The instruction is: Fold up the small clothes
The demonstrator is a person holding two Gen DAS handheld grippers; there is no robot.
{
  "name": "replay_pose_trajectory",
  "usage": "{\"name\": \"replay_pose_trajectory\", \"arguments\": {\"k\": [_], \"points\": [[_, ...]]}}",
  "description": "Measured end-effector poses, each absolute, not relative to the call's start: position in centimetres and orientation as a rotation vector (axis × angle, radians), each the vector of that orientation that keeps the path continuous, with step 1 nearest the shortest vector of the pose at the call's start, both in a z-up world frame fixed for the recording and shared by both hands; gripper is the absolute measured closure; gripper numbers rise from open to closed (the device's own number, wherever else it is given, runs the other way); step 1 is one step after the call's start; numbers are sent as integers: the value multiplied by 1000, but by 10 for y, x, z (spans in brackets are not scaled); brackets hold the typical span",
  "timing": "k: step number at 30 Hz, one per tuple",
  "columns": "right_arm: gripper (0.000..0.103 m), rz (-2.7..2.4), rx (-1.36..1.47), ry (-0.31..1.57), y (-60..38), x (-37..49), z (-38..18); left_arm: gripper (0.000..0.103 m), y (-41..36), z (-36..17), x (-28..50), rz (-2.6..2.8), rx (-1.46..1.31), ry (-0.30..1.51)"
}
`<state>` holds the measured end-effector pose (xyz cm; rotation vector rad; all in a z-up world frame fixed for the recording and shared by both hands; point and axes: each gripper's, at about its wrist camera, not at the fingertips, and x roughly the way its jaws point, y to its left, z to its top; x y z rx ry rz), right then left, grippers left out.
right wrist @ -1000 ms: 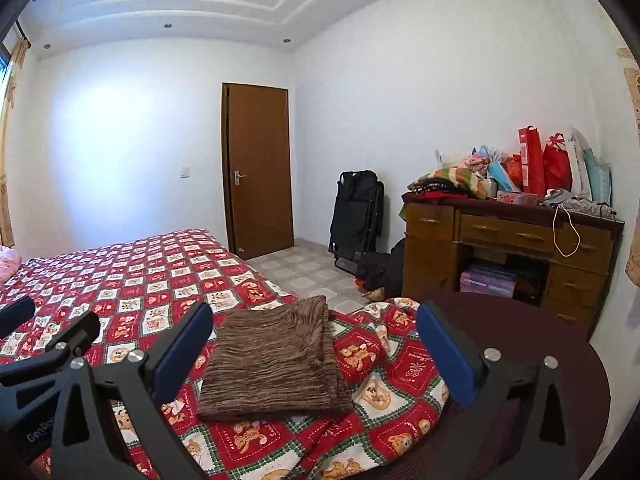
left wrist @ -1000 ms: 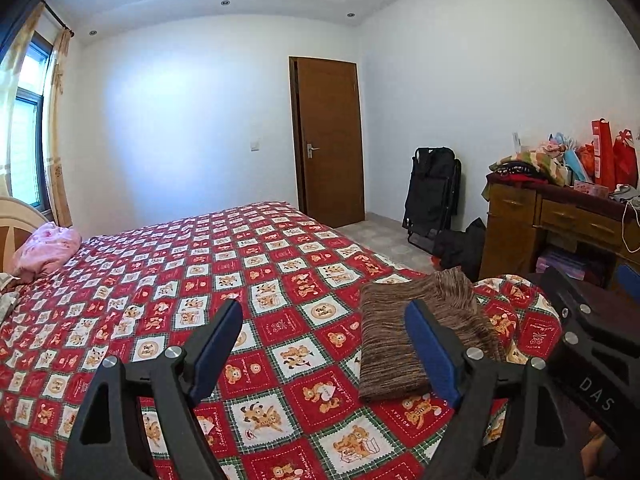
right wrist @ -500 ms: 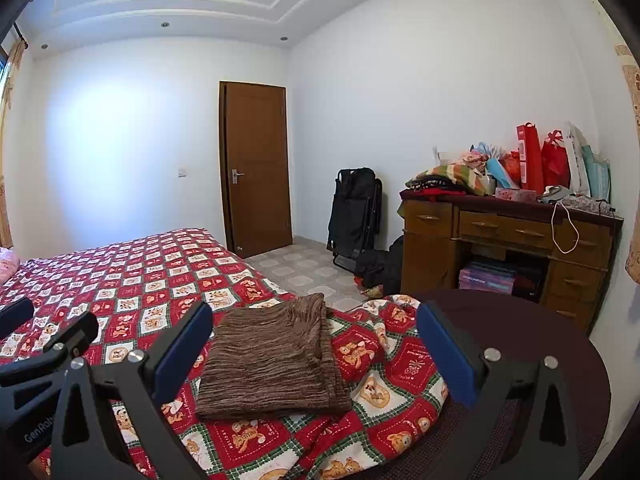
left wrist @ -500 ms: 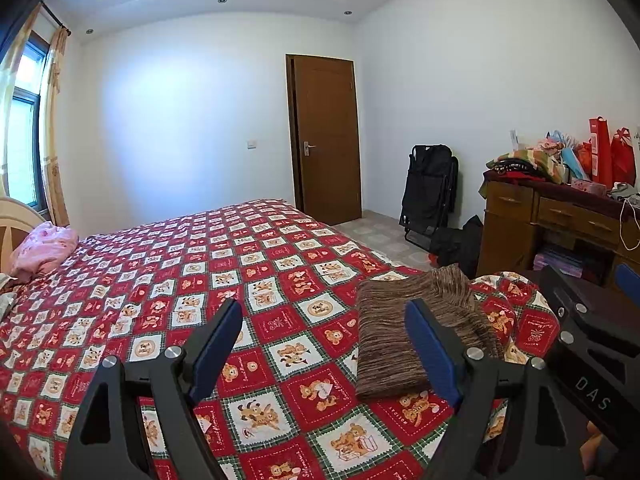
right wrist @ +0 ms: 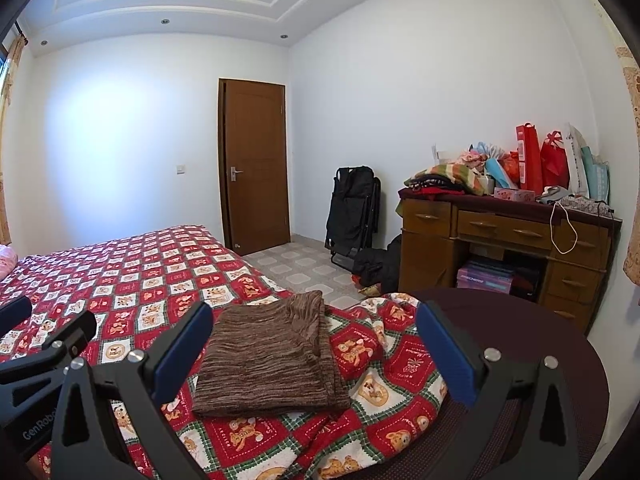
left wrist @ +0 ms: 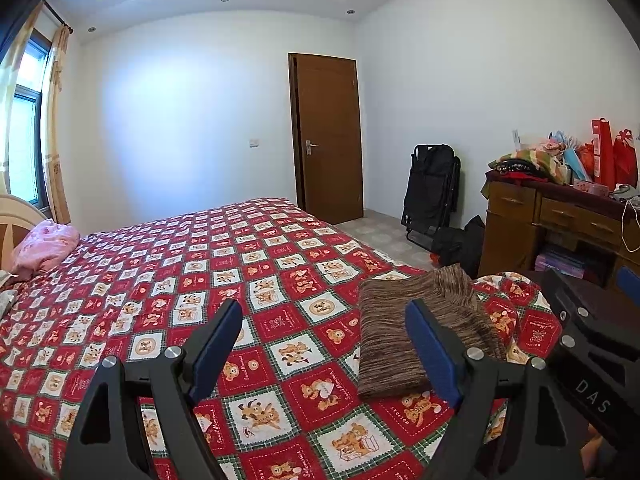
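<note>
Here a folded brown garment (right wrist: 272,356) lies on the bedspread (right wrist: 160,272)

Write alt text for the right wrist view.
A folded brown knit garment lies on a red teddy-bear-print bedspread, framed by the open right gripper, which holds nothing. The left gripper shows at the left edge; behind stand a closed brown door and a cluttered wooden desk.

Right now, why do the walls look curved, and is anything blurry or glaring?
Left wrist view: fisheye bending bows the ceiling lines, dark corners, window overexposed. Right wrist view: same bending, brown folded garment sharp, a soft bright patch on the far wall.
</note>
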<state>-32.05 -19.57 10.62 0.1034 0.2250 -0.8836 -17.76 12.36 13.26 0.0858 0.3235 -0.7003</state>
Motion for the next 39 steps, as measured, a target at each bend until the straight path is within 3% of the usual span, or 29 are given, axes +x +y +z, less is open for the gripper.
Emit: {"name": "replay_pose_trajectory", "arguments": {"k": [39], "points": [[0,-889,112,238,-196,-319,104,19,123,129,-174,-702,90,344]]}}
